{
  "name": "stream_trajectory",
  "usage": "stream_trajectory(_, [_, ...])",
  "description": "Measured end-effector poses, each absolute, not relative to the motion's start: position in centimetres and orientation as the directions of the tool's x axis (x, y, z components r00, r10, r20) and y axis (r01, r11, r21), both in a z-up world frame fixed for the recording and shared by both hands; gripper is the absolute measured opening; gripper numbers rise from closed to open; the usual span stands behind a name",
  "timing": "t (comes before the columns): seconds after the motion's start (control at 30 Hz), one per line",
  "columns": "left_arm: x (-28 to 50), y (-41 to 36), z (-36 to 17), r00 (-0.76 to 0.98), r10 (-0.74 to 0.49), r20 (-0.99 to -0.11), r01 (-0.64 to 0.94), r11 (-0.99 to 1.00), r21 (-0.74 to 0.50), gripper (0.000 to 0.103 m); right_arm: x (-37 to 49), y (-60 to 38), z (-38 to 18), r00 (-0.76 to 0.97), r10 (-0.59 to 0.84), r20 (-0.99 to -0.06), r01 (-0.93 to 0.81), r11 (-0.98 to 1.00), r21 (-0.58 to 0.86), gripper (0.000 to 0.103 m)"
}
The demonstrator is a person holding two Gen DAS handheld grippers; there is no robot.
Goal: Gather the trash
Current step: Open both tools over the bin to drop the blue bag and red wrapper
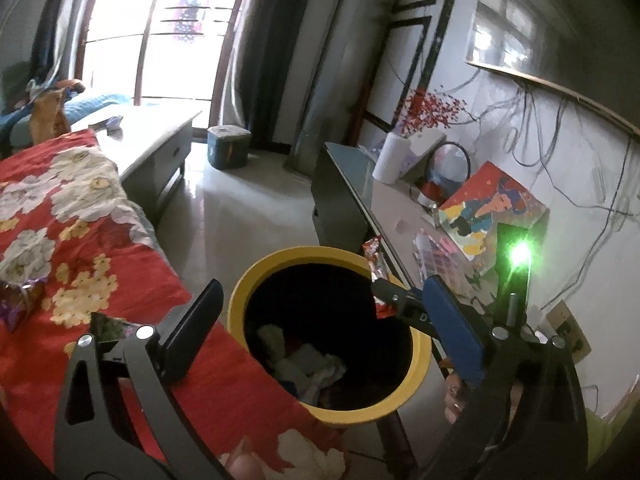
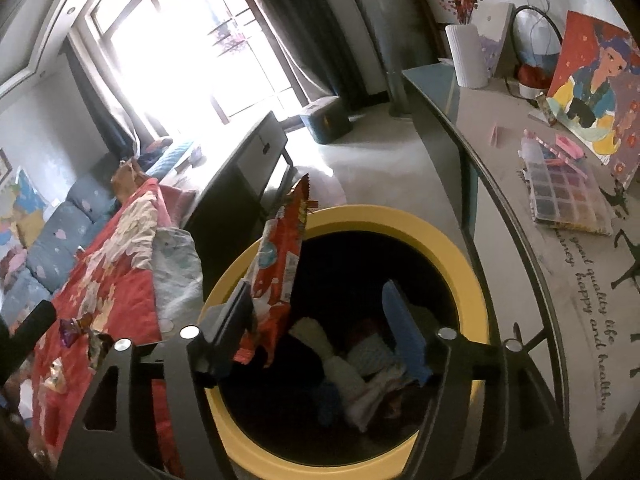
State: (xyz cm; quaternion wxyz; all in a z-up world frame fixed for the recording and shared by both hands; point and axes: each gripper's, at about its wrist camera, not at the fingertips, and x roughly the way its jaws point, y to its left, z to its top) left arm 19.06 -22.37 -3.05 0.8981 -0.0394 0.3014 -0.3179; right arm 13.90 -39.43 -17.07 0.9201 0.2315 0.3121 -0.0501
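Sunlit living room, window glare behind dark curtains; red floral blanket (image 1: 80, 216) spread at left, long grey surface (image 2: 508, 216) at right bearing a white vase (image 2: 467, 56), a painted canvas (image 2: 592, 88) and a bead box (image 2: 568, 192); yellow-rimmed trash bin (image 1: 256, 280) standing between blanket and surface, crumpled pale scraps lying at its bottom. Left hand-held gripper (image 1: 320, 332) spread wide over the bin's mouth, nothing between its fingers. Right hand-held gripper (image 2: 332, 332) parted above the bin, red snack wrapper (image 2: 280, 264) hanging against its left finger over the rim, apart from the blue pad opposite. Purple foil wrapper (image 1: 20, 300) lying on the blanket.
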Motion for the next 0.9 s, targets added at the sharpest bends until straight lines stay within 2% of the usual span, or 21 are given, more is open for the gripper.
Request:
stream_trajectory(0.4, [18.3,-16.5,-0.9,0.696,-0.546,-0.466,0.445,0.837,-0.318,0.092,14.3,-36.3,-16.8,0.782,0.058,-0.62,0.204,0.916,0.344,0.076])
stream_trajectory(0.5, [17.9,-14.7,-0.5,0.717,-0.53,-0.453,0.416,0.847,-0.331,0.092,14.4,-35.2,-16.4,0.783,0.037,-0.621,0.207,0.926,0.316,0.085])
stream_trajectory(0.9, [15.8,-8.0,0.6,0.787,-0.458,-0.413,0.319,0.876,-0.362,0.092,15.1,-31.3,-16.9,0.749,0.023,-0.662,0.175,0.957,0.231,0.092])
